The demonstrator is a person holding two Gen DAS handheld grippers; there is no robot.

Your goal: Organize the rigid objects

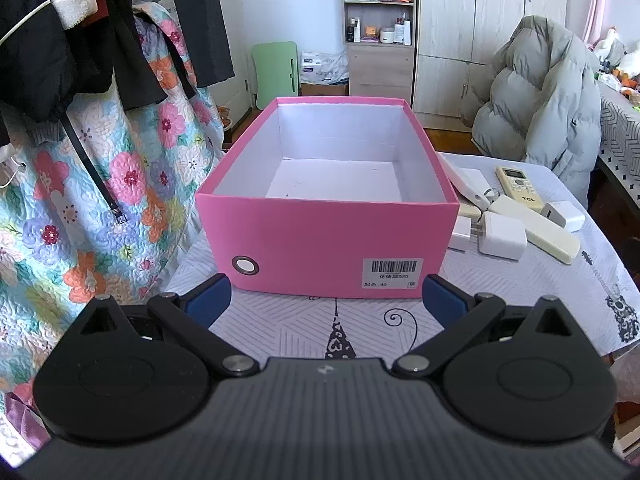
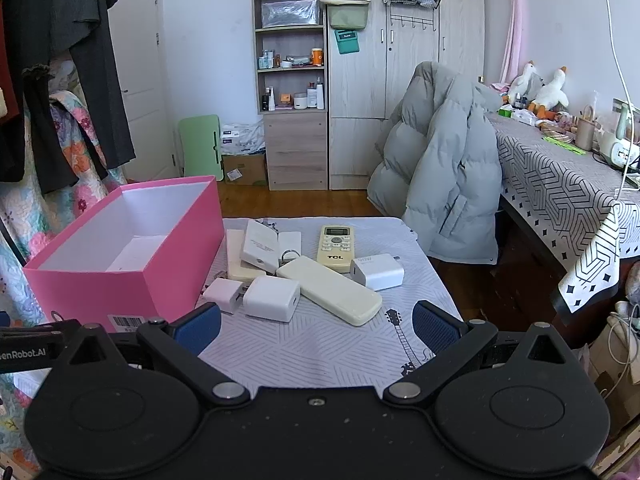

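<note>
Left wrist: pink box (image 1: 328, 240) hides power bank (image 1: 466, 184) partly.

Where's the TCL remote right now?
In the right wrist view, the TCL remote lies on the table right of the pink box, behind the long cream remote.

Both hand-held grippers (image 1: 326, 300) (image 2: 316, 326) wide apart, empty-jawed

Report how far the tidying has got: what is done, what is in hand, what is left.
Done: nothing yet; the open pink cardboard box shows only its bare white floor.

In hand: nothing. The left gripper and the right gripper are both open and empty.

Left: everything. The yellow TCL remote control, the long cream remote, the three white plug chargers, such as the square one, and the flat white packs lie beside the box.
</note>
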